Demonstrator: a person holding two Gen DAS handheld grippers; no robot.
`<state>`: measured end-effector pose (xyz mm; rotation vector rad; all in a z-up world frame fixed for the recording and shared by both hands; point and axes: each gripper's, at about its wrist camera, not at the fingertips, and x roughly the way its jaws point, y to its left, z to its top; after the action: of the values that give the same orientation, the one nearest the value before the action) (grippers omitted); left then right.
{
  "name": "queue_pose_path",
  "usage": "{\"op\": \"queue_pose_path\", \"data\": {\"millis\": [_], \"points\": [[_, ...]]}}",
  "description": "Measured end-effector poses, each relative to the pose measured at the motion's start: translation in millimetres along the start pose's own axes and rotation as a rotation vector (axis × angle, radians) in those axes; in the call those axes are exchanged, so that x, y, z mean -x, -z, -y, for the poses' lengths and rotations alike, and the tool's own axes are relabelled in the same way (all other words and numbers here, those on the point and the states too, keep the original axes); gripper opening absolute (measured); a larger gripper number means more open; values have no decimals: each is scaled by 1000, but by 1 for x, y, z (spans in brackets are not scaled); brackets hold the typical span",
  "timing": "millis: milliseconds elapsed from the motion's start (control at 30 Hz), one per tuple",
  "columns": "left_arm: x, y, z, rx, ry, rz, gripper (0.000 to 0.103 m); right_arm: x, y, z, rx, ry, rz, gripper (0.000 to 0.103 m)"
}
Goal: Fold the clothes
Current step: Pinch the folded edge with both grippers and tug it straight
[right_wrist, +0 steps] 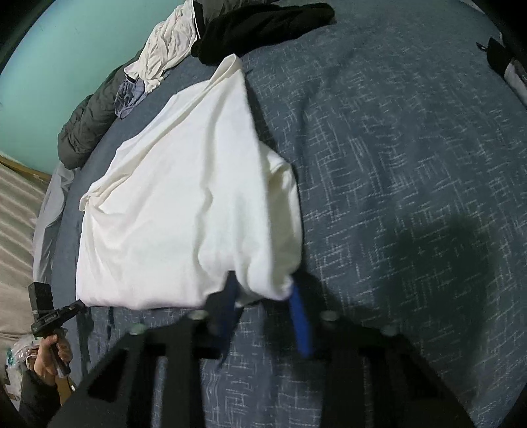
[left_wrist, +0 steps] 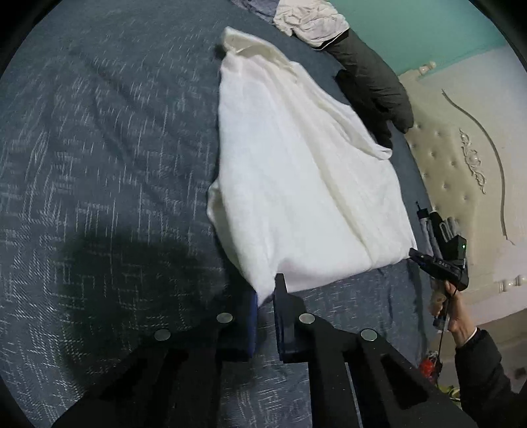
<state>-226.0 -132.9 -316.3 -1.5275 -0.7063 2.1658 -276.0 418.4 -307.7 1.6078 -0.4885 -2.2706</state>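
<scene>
A white garment (left_wrist: 296, 171) lies spread on the blue patterned bed cover (left_wrist: 98, 164), collar end far from me. In the left wrist view my left gripper (left_wrist: 266, 289) is shut on its near left corner, cloth pinched between the narrow-set fingers. At the garment's near right corner, a hand holds my right gripper (left_wrist: 415, 254), its tip at the hem. In the right wrist view the white garment (right_wrist: 184, 204) bunches over and between the fingers of my right gripper (right_wrist: 263, 286), its edge lifted off the bed. The left gripper (right_wrist: 77, 304) touches the other near corner.
A dark padded jacket (left_wrist: 372, 82) and a crumpled pale garment (left_wrist: 313, 19) lie beyond the white one. A black garment (right_wrist: 263, 23) lies at the far edge. A tufted cream headboard (left_wrist: 461, 164) stands at the bed's side. The bed cover (right_wrist: 411, 164) stretches wide beside the garment.
</scene>
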Motion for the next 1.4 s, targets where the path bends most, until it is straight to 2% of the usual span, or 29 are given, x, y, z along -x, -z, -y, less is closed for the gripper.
{"op": "queue_pose_path", "data": {"millis": [33, 100, 300, 467, 600, 767, 900, 1067, 1200, 1333, 1367, 1400], "points": [[3, -1, 2, -5, 9, 6, 8, 2, -1, -1, 4, -1, 6, 11], [11, -4, 5, -15, 9, 18, 8, 7, -2, -4, 14, -4, 14, 7], [38, -2, 25, -85, 9, 3, 7, 28, -4, -16, 49, -13, 36, 6], [63, 4, 45, -115, -1, 20, 7, 53, 3, -36, 89, -41, 54, 5], [90, 22, 50, -142, -13, 15, 7, 77, 11, -48, 118, -54, 61, 5], [117, 61, 47, -152, -34, -23, 7, 105, 43, -51, 142, -69, 42, 5], [125, 97, 50, -167, -39, -57, 7, 121, 79, -45, 138, -101, 22, 5], [119, 132, 50, -179, -52, -103, 7, 125, 122, -36, 141, -95, -16, 5], [99, 145, 45, -179, -83, -139, 7, 109, 148, -27, 149, -45, -46, 5], [86, 147, 36, -124, -107, -166, 10, 92, 157, -21, 137, 0, -63, 9], [86, 146, 35, -117, -119, -169, 12, 91, 158, -21, 141, 12, -65, 9], [87, 146, 37, -121, -127, -169, 18, 91, 158, -22, 149, 24, -63, 11]]}}
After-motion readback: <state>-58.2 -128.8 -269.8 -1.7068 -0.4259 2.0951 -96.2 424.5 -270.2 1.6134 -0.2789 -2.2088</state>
